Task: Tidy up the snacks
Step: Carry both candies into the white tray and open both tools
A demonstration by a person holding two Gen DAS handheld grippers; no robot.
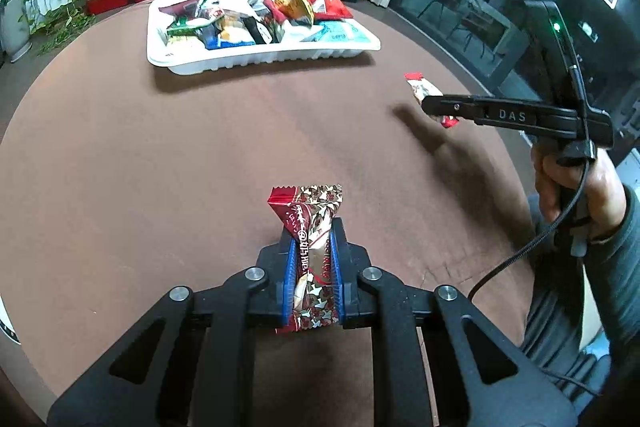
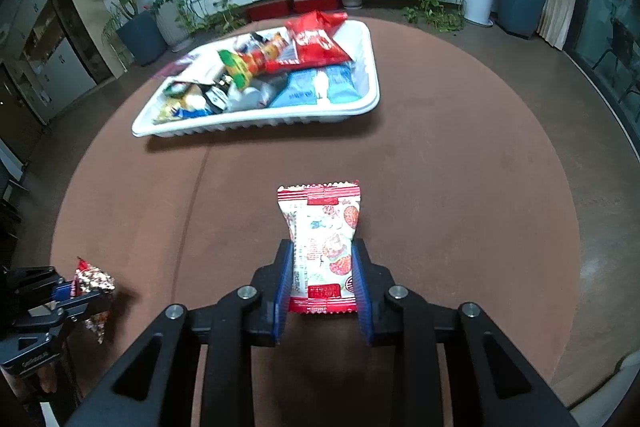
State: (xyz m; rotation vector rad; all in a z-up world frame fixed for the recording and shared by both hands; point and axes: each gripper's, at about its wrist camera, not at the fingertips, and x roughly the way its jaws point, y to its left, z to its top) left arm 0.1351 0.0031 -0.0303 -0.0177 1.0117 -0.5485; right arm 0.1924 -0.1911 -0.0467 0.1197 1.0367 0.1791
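We hold our left gripper above the round brown worktop, its blue-padded fingers closed tight on a dark red and gold snack packet that stands up between them, its crimped top end sticking out past the tips. Our right gripper is likewise clamped on a white and red strawberry-print packet, gripped at its lower half by the blue pads, the upper half free. In the left wrist view the right gripper appears from the side, off to the right, with that packet pinched at its tip above the worktop. At the far side of the worktop sits a white tray piled with mixed snack bags, a large red bag at its far right corner and a pale blue one beside it.
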